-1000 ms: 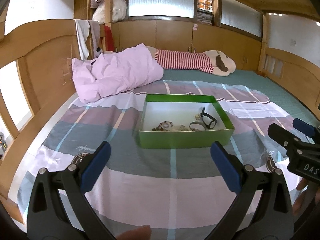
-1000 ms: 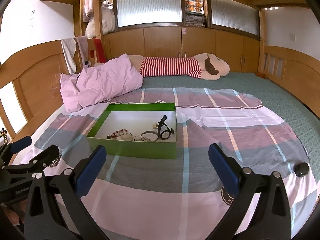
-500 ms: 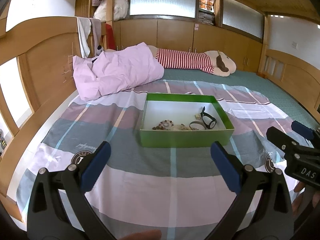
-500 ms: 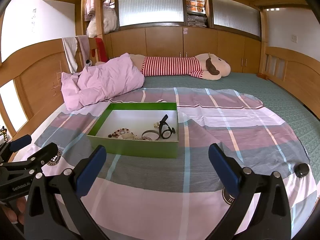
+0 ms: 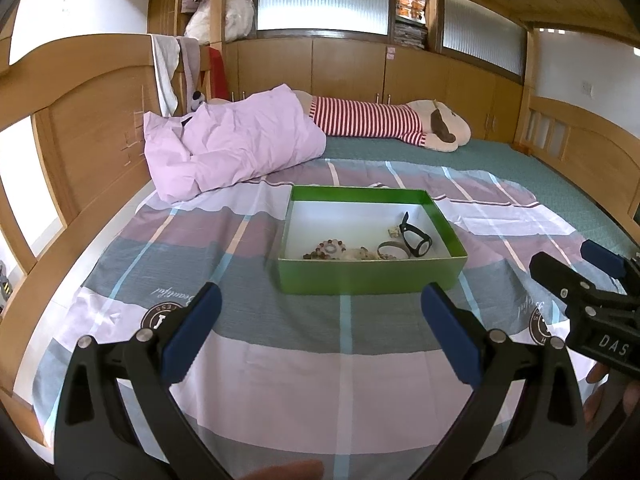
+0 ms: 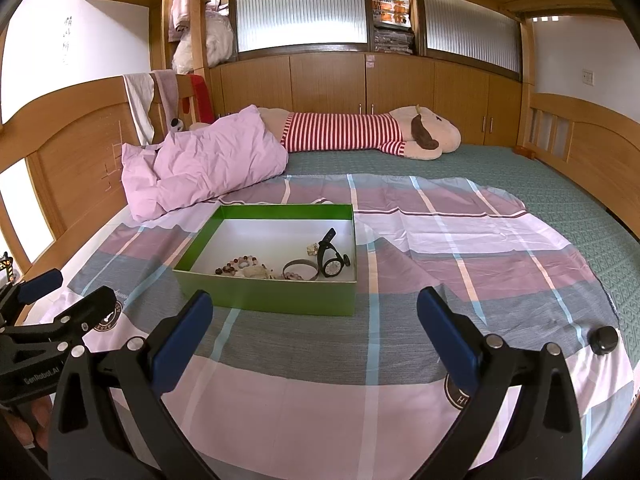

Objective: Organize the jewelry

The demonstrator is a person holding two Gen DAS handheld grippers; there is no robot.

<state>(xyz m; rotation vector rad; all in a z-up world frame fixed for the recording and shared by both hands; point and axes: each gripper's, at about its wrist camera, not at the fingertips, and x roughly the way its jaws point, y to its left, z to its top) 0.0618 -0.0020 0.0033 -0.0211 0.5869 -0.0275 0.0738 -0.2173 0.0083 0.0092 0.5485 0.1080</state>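
Already the jewelry sits gathered in the green box (image 6: 264,298) on the bed: a beaded bracelet (image 6: 240,264), a metal bangle (image 6: 301,269), a black wristwatch (image 6: 330,258) and a small pale piece (image 6: 312,247) we cannot identify, all crowded toward the box's near-right corner on its white floor. We judge they lie bunched there because the box tips slightly on the soft bedding, or because they were set down close to the person; the pictures do not settle which. With everything inside one open box, this would fit either a collection finished or pieces waiting to be sorted further. A small dark round object (image 6: 605,340) lies apart on the plaid sheet (image 6: 400,380) near its right edge; we cannot tell whether it is jewelry.

Outward from the box, we hold the left hand-held gripper (image 5: 320,330) and the right hand-held gripper (image 6: 314,330) low over the sheet, short of the box, each with its blue pads spread wide and nothing between them. That stance, we think, keeps the box in view of both cameras. Beyond lie a pink pillow (image 6: 200,164) and a striped plush toy (image 6: 360,130) against the wooden cabinets (image 6: 328,84).
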